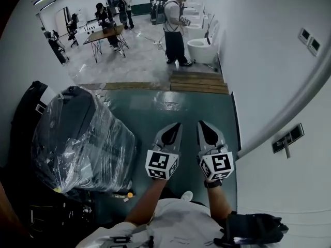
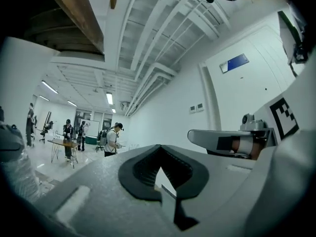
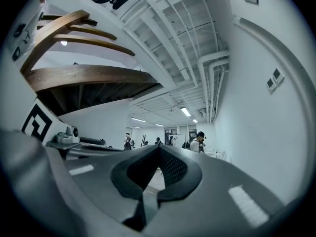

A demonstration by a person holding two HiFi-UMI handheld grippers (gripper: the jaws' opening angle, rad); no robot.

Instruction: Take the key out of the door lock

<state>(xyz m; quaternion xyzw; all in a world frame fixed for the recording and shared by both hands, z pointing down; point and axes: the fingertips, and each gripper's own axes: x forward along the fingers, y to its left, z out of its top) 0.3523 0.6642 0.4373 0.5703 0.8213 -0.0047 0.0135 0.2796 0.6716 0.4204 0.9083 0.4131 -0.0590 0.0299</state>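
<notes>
2 closed (forward-pointing): left tool (image 1: 177, 126), right tool (image 1: 201, 124)

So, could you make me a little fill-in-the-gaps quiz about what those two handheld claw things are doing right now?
1. The left gripper and the right gripper are held side by side, and both have their jaws ____.
2. Each pair of jaws is holding ____.
3. The bulky dark object at the left of the head view is wrapped in clear ____.
4. The white wall stands on the person's ____ side.

Missing words: shut; nothing; plastic; right
</notes>
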